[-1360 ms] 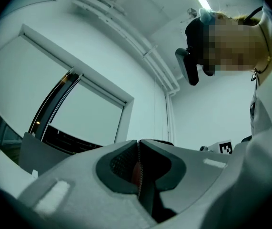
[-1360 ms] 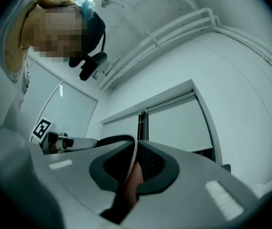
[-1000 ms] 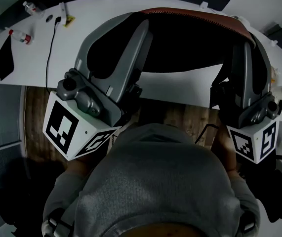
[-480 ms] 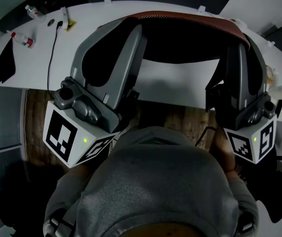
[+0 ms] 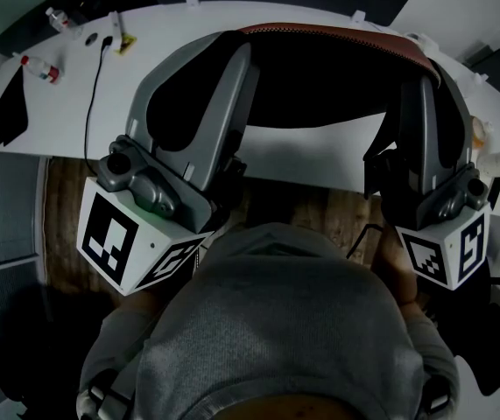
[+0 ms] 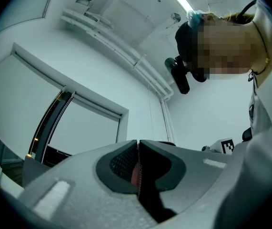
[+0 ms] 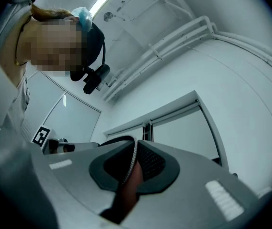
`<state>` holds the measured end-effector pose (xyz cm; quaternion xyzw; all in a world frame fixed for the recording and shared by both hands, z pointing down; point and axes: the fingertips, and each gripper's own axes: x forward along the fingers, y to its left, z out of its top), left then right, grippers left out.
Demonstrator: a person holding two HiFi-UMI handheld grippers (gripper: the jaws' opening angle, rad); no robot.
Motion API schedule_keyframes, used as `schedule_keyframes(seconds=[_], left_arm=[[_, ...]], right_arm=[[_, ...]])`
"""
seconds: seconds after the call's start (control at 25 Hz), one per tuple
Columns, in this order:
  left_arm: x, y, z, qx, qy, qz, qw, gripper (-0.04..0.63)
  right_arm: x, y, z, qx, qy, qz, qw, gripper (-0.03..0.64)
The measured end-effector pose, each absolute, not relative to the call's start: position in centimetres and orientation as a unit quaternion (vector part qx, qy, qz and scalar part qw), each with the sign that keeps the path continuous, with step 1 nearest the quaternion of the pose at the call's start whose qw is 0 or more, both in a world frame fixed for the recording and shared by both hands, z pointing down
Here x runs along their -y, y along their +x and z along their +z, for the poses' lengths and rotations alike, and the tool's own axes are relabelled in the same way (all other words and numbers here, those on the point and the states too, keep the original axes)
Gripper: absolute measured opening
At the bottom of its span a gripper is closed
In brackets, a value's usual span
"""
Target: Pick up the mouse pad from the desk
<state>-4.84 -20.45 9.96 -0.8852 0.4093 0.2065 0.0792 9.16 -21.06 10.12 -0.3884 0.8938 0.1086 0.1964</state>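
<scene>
Two tools clenched on the mouse pad.
It spans between the left tool and the right tool, one end pinched in each, above the white counter.

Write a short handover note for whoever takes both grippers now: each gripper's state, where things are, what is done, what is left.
Left gripper: shut on one edge of the large black mouse pad with brown underside.
Right gripper: shut on the opposite edge.
Where: the pad hangs bowed between them and appears clear of the white desk.
Done: pad picked up.
Left: nothing for the pick; hold both grips firm.
</scene>
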Motion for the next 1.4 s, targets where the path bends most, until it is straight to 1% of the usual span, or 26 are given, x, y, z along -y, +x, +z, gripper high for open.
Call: schedule_keyframes(seconds=[1.4], left_arm=[[20.8,-4.2,10.6,-0.423,-0.883,0.184,0.081,0.021]], right_arm=[[21.2,9.7,11.2,-0.893,-0.399,0.131,0.159,0.021]])
